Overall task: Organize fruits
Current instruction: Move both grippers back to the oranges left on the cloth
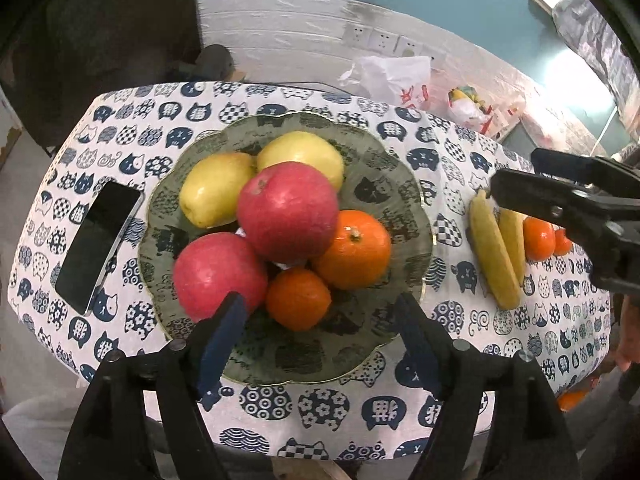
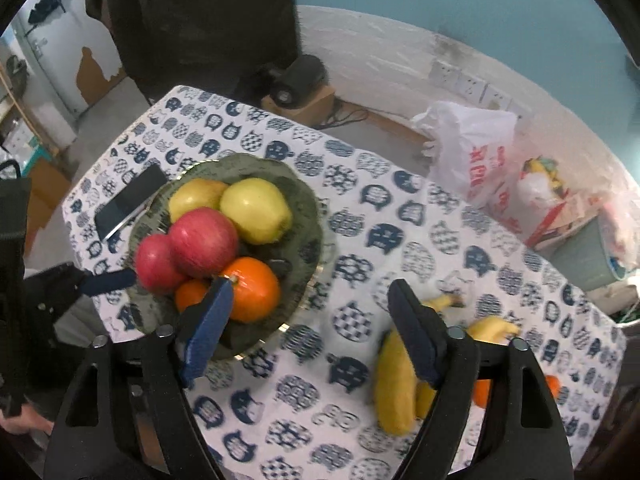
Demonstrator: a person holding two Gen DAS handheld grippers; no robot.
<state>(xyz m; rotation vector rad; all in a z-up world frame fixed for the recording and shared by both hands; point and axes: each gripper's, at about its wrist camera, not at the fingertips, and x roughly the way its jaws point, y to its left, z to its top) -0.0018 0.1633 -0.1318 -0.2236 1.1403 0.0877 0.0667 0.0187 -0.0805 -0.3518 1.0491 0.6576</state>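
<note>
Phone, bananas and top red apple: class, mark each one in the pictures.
phone [image 1: 98, 246], left wrist view, middle of its dark screen.
bananas [image 1: 494, 250], left wrist view, nearer banana's middle.
top red apple [image 1: 287, 211], left wrist view, its front.

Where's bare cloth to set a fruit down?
Free: the cloth strip between the plate and the bananas, and the far-right cloth toward the plastic bags. Crowded: plate, piled full; phone against its left rim.

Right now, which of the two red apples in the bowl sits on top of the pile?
The far red apple, resting against both yellow apples and the big orange. The other red apple sits lower, near the bowl's front rim.
</note>
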